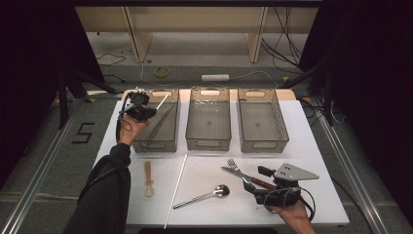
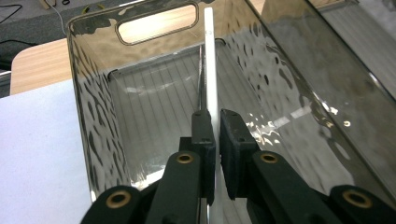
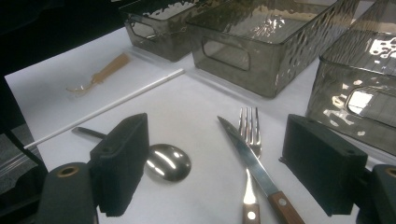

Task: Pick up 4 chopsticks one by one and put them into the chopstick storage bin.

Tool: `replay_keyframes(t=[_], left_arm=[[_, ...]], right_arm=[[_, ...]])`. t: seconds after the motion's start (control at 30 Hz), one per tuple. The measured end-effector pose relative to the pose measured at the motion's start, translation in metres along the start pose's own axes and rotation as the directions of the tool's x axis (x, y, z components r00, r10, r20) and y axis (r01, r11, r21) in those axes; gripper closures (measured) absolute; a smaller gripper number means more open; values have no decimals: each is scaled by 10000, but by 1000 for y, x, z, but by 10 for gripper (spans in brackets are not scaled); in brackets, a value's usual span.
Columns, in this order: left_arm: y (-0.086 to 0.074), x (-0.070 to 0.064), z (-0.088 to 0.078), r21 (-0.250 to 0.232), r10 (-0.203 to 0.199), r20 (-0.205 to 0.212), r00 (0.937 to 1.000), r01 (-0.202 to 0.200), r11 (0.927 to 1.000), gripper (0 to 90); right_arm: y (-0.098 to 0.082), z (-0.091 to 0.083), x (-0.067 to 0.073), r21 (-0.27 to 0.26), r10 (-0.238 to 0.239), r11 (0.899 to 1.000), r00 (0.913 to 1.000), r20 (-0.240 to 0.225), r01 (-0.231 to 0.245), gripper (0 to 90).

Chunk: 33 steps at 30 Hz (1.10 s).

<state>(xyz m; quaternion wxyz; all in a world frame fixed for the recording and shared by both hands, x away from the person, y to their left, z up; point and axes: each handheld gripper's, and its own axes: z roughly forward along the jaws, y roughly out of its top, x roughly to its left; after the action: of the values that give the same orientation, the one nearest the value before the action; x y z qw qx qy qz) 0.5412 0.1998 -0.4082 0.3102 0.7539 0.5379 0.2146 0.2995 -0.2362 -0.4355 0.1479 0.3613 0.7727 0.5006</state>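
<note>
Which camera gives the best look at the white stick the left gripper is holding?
The left gripper view: the white stick runs up close from between the shut pads. The high view shows its tip small over the left bin.

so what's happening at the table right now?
A person is sorting utensils into three clear bins. The left claw is shut on a white straw, holding it over the left bin. The right claw is open, jaws either side of a knife and fork on the table. A metal spoon, a second white straw and a wrapped wooden spoon lie on the table.
</note>
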Motion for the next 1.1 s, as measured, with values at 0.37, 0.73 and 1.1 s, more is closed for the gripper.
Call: replay_keyframes(t=[0.37, 0.73, 1.1], left_arm=[[0, 6, 9, -130, -48, 170, 9998, 50, 9999, 756], [7, -7, -24, -49, -236, 914, 9955, 242, 9997, 396], [-8, -32, -59, 352, -176, 1364, 9905, 129, 9993, 328]], right_arm=[[0, 0, 0, -10, -5, 10000, 10000, -39, 5, 240], [0, 1, 0, 55, 22, 10000, 10000, -21, -22, 240], [0, 1, 0, 48, 23, 10000, 10000, 5, -23, 240]])
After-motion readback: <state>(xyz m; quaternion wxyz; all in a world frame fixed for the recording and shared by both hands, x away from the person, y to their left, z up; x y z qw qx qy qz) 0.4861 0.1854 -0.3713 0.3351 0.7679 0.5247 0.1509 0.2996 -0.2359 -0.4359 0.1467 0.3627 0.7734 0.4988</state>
